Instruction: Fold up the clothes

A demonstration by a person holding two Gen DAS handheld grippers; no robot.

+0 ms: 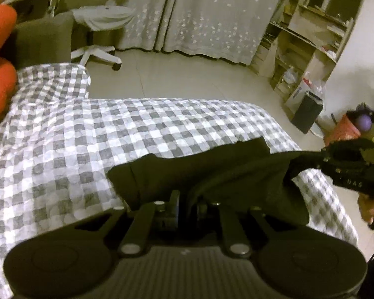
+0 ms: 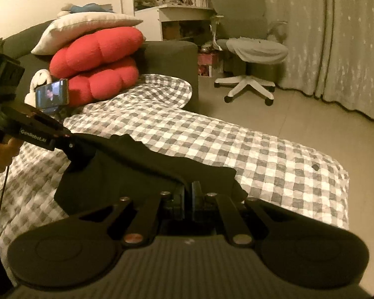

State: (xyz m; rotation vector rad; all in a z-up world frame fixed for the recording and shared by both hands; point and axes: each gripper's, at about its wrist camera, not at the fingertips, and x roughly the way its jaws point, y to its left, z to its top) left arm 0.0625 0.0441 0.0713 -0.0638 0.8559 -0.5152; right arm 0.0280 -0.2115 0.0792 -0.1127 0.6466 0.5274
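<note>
Garment (image 1: 212, 169) stretched sideways between both grippers' fingers (image 1: 174, 206).

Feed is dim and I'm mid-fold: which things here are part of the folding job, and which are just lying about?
In the job:
- black garment, held up over the checked blanket
- left tongs, shut on its edge
- right tongs, shut on its edge

Lying about:
- red cushions
- white pillow
- phone, screen lit
- office chair
- shelf unit

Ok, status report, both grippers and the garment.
Left gripper shut on black garment. Right gripper shut on its other edge. Garment lifted between them over the checkered blanket. Nothing in the way.
</note>
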